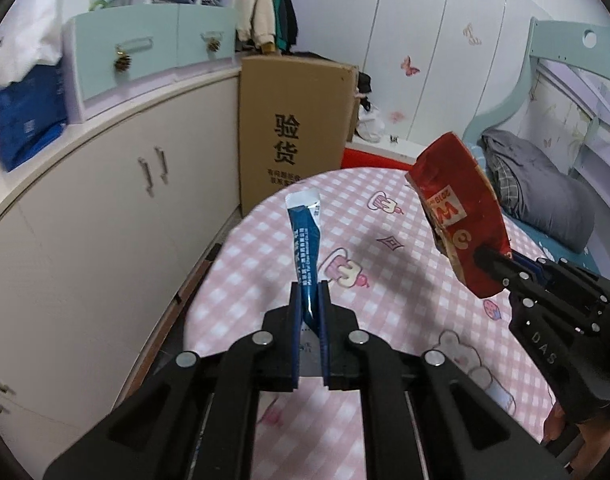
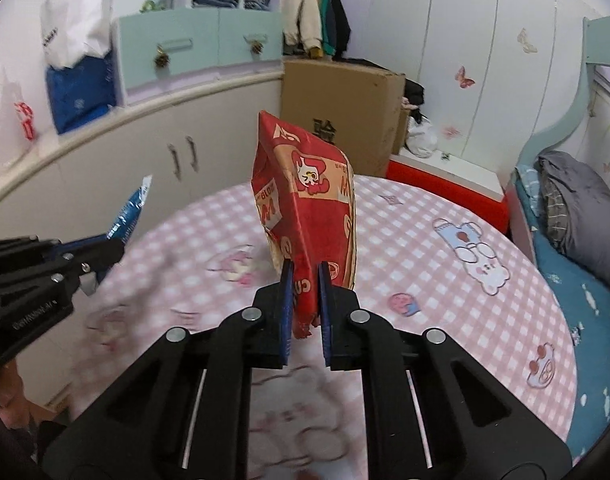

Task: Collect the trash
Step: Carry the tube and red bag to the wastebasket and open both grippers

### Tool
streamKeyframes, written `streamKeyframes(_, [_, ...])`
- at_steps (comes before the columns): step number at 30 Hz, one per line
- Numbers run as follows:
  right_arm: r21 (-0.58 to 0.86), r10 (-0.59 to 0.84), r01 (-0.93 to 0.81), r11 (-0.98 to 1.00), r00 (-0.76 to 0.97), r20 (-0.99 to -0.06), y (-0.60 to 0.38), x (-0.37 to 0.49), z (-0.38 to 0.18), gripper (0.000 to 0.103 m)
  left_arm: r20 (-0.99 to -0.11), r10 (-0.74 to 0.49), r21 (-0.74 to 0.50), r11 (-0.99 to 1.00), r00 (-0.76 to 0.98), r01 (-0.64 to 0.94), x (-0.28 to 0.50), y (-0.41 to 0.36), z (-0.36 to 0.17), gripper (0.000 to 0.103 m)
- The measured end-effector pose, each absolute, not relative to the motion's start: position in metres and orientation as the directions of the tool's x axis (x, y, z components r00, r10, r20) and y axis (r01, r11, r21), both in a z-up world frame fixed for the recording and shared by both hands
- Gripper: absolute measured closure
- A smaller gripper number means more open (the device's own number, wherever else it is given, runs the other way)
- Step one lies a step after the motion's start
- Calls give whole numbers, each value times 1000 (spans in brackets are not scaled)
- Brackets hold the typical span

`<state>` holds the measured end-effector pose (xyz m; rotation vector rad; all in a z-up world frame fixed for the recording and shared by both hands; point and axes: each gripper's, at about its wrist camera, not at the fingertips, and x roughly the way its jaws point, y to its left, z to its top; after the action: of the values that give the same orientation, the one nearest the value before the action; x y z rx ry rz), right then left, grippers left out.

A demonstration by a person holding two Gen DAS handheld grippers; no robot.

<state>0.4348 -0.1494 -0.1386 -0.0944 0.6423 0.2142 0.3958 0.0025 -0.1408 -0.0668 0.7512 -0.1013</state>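
Trash items: two, both lifted clear of the tabletop, one per gripper.
Blue sachet: we judge it an emptied foil stick pack, torn open at its white top end; very light, limp, slick film. It stands upright from the left gripper, whose fingers are clenched on its lower end.
Sachet grip note: we would keep the hold low and across the flat of the film; a pinch near the torn edge could slip or tear further.
Red snack bag: crumpled printed paper or laminate, we cannot tell which; creased and partly collapsed, so we judge it empty or nearly so, light, holding some shape of its own. No fragility concern.
Bag grip: right gripper has its fingers clamped on the bag's bottom edge; the bag rises above them, leaning slightly.
Bag risk: top-heavy relative to the pinch, so we expect it to flop in a fast swing.
Spacing: the two items are held well apart above the pink checked cloth.
Surroundings: cardboard box beyond the tabletop, cupboards to the left, bed to the right.
Bin: none visible in either view.
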Motion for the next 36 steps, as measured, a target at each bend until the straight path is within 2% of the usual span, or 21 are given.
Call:
streamKeyframes(9, [4, 276, -330, 944, 782, -559, -86, 383, -108, 92, -638, -56, -101, 995, 768, -11, 336, 60, -117, 96])
streamKeyframes(18, [25, 396, -460, 888, 734, -551, -7, 345, -104, 92, -627, 17, -106, 989, 779, -107, 285, 124, -118, 96])
streamKeyframes(28, [56, 493, -580, 813, 632, -598, 84, 330, -135, 92, -681, 103, -123, 960, 725, -252, 256, 212, -155, 96])
streamKeyframes(36, [81, 507, -616, 784, 559, -657, 129, 340, -176, 92, -744, 116, -136, 938, 658, -318, 269, 258, -198, 96])
